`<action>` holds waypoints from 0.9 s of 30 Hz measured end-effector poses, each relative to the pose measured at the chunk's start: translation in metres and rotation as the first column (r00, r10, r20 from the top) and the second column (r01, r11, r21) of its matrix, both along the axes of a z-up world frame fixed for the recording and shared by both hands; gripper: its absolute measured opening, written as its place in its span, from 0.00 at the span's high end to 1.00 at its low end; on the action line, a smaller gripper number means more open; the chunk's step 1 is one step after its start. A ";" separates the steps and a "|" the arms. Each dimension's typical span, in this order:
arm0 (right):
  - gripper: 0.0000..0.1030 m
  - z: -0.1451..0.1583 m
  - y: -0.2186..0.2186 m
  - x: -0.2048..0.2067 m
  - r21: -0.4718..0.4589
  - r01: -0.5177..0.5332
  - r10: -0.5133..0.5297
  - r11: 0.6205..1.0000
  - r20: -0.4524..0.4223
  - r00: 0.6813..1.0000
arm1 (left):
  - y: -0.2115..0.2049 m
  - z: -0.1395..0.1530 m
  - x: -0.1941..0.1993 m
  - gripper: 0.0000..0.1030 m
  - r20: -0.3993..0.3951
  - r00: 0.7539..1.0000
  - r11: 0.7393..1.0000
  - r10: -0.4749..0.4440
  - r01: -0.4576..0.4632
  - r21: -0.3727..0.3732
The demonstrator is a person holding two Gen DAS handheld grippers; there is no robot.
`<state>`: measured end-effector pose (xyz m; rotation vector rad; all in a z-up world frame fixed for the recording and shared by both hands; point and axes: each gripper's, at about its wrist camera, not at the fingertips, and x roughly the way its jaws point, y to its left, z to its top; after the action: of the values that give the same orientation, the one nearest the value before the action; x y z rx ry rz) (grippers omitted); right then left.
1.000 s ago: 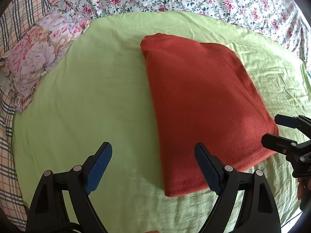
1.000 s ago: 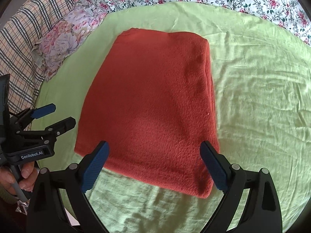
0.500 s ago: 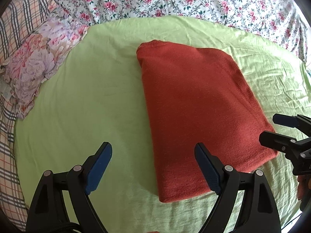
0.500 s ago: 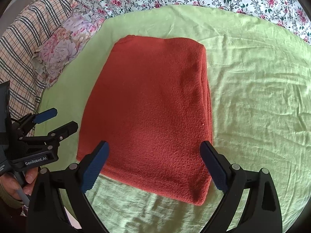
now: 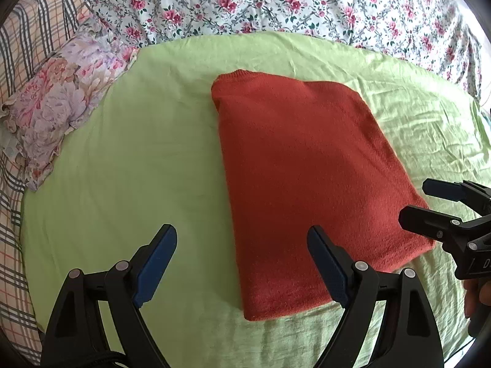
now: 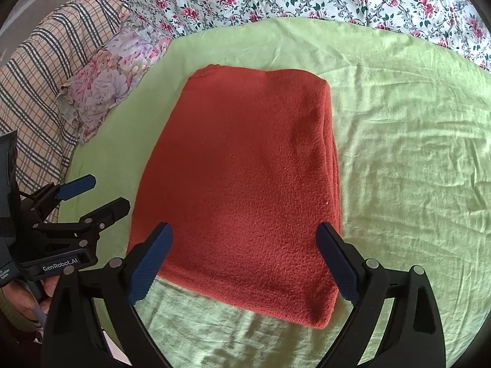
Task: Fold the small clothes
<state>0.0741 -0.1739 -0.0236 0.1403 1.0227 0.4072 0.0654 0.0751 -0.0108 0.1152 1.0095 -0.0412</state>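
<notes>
hand (image 6: 27,294) (left's), right wrist view only

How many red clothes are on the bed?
1. The folded red garment lies flat on the green sheet, between the two open grippers. No other clothes show, though the views don't cover the whole bed.

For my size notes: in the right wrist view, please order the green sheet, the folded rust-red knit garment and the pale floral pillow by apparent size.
1. Green sheet, largest.
2. Folded rust-red knit garment.
3. Pale floral pillow, smallest; it lies farther away, so its real size is unsure.
</notes>
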 end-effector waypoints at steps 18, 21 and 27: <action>0.08 0.000 0.000 -0.004 -0.002 0.004 -0.004 1.000 0.022 1.000 | -0.001 -0.002 -0.003 0.15 -0.004 1.000 1.000 -0.021 0.021 -0.006; 0.08 -0.001 0.000 -0.004 -0.004 0.007 -0.007 1.000 0.020 1.000 | -0.002 -0.002 -0.003 0.15 -0.004 1.000 1.000 -0.023 0.023 -0.005; 0.08 -0.003 -0.004 -0.002 -0.001 0.013 -0.013 1.000 0.009 1.000 | -0.001 -0.004 -0.002 0.15 -0.012 1.000 1.000 -0.020 0.020 -0.007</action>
<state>0.0723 -0.1776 -0.0263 0.1439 1.0129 0.3952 0.0630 0.0741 -0.0148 0.1186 1.0202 -0.0638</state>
